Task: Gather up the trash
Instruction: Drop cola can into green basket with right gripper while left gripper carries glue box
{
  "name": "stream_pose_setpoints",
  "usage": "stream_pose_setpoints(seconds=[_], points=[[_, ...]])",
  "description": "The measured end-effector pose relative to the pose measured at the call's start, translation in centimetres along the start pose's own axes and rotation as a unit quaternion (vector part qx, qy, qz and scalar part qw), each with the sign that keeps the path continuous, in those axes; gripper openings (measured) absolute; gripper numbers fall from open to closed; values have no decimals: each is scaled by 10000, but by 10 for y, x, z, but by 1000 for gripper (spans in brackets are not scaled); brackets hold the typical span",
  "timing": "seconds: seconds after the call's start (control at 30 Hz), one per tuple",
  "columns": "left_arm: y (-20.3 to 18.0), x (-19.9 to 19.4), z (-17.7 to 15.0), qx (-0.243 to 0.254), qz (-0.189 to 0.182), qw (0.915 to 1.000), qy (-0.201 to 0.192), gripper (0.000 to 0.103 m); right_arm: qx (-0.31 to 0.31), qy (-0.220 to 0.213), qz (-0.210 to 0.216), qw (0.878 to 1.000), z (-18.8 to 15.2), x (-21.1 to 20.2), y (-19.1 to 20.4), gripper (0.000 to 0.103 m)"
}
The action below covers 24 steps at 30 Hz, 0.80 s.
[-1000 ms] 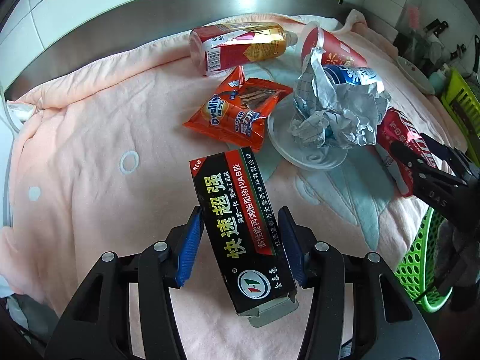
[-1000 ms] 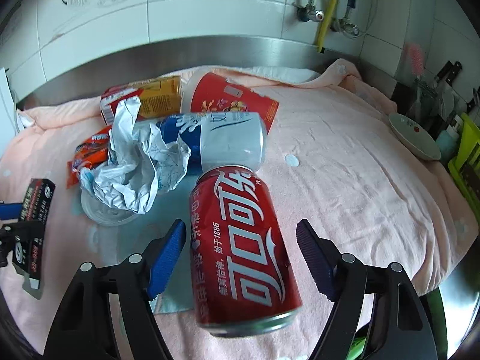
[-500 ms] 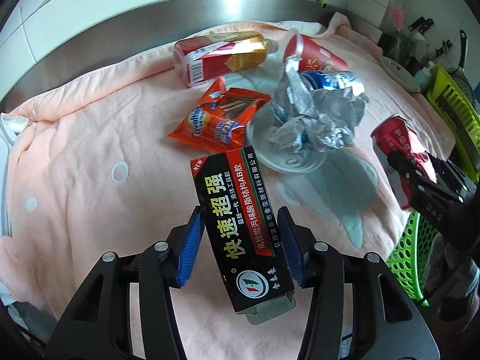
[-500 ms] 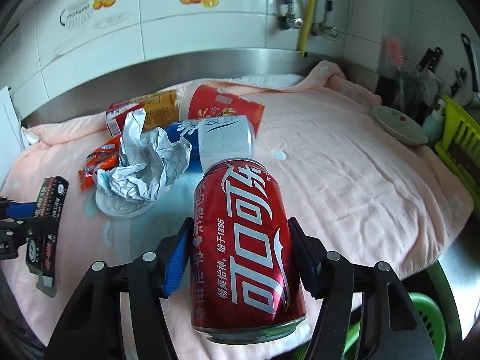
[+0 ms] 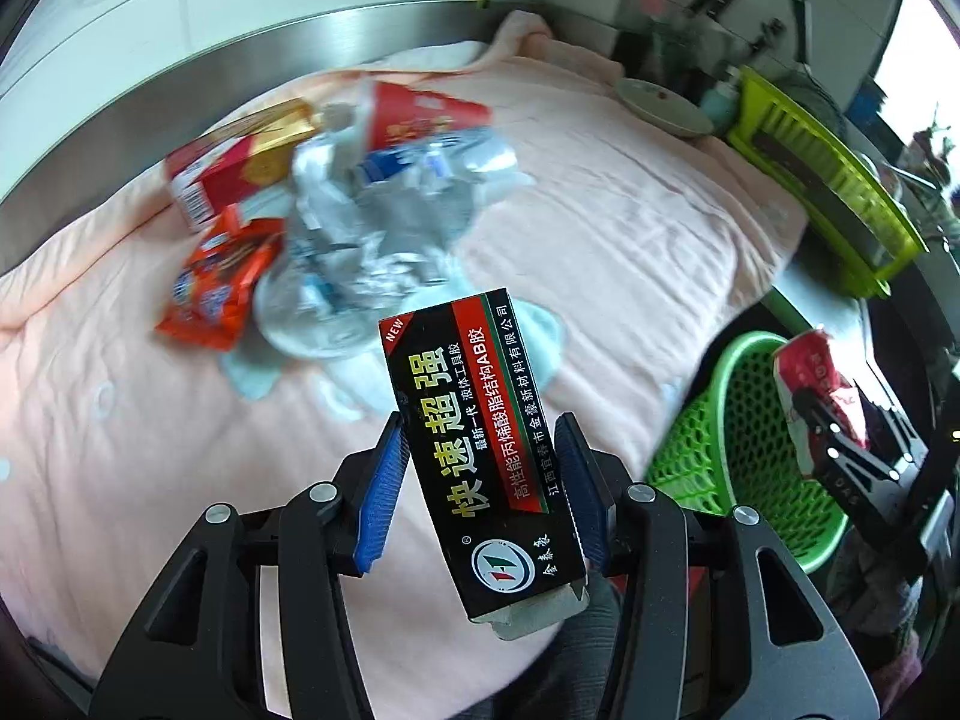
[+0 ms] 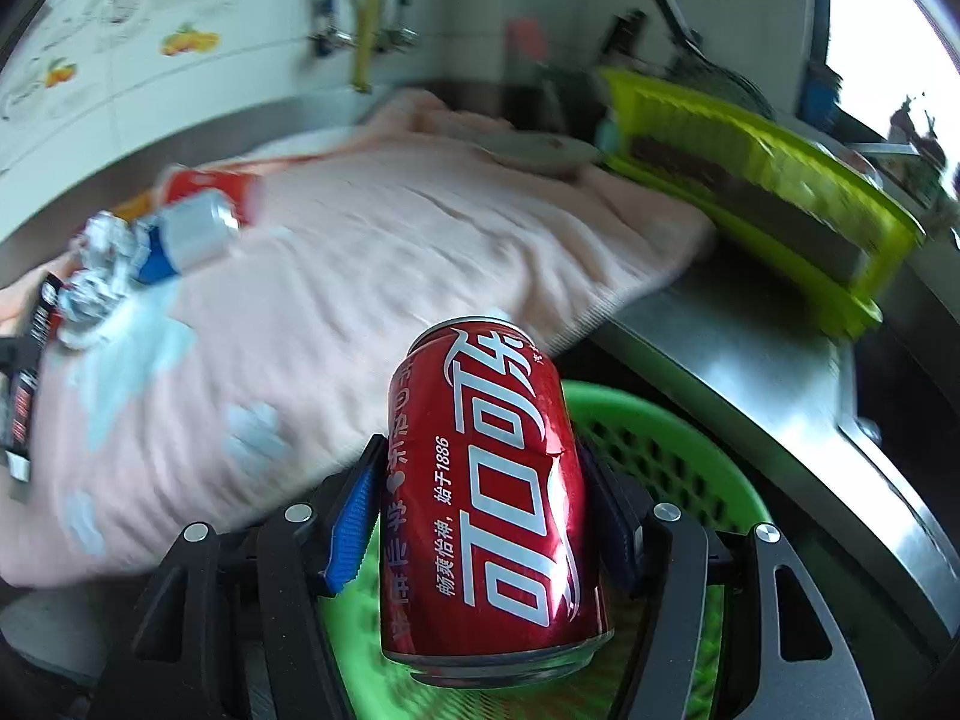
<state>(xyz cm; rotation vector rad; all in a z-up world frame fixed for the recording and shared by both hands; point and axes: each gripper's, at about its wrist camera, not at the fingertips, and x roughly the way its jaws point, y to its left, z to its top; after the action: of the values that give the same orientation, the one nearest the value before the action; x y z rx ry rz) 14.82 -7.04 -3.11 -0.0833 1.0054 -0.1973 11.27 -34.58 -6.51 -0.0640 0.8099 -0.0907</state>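
A black rectangular cardboard glue box (image 5: 480, 450) is clamped between the blue pads of the left tongs (image 5: 480, 486); "NEW", large yellow Chinese characters and "AB" on a red band can be read on it, with a round logo at the near end. A red aluminium Coca-Cola can (image 6: 486, 498), lettered in white Chinese script with "1886", is gripped by the right tongs (image 6: 480, 510) directly above a green perforated plastic basket (image 6: 660, 456), whose inside, where it is seen, appears bare.

On the tabletop, covered by a pink fleece blanket (image 5: 600, 228), the remaining trash is gathered: an orange snack packet (image 5: 216, 282), a red and gold drink carton (image 5: 234, 174), a red paper cup (image 5: 420, 120), a blue and white can (image 5: 438, 162), and crumpled silver foil (image 5: 360, 240) over a white plastic lid (image 5: 312, 330); their print is too blurred to read.

Only the left wrist view shows the snack packet and the carton clearly, and the can held over the basket (image 5: 750, 414). Only the right wrist view shows fruit decals (image 6: 189, 39) on the wall tiles. A yellow-green dish rack (image 6: 750, 174) and a pale saucer (image 6: 540, 150) are shown in both.
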Motion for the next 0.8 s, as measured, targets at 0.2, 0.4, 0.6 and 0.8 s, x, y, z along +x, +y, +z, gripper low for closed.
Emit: stream_pose_setpoints(seconds=[0.2, 0.4, 0.6, 0.8], points=[[-49, 8, 5, 404, -289, 9988, 54, 49, 357, 384, -543, 9971, -36, 13, -56, 60], [-92, 19, 6, 781, -552, 9953, 149, 50, 531, 476, -716, 9949, -55, 21, -77, 63], [-132, 32, 4, 1143, -832, 9895, 300, 50, 524, 318, -820, 9947, -61, 8, -80, 67], [-171, 48, -3, 1471, -1100, 9820, 447, 50, 620, -6, -788, 9950, -64, -26, -86, 73]])
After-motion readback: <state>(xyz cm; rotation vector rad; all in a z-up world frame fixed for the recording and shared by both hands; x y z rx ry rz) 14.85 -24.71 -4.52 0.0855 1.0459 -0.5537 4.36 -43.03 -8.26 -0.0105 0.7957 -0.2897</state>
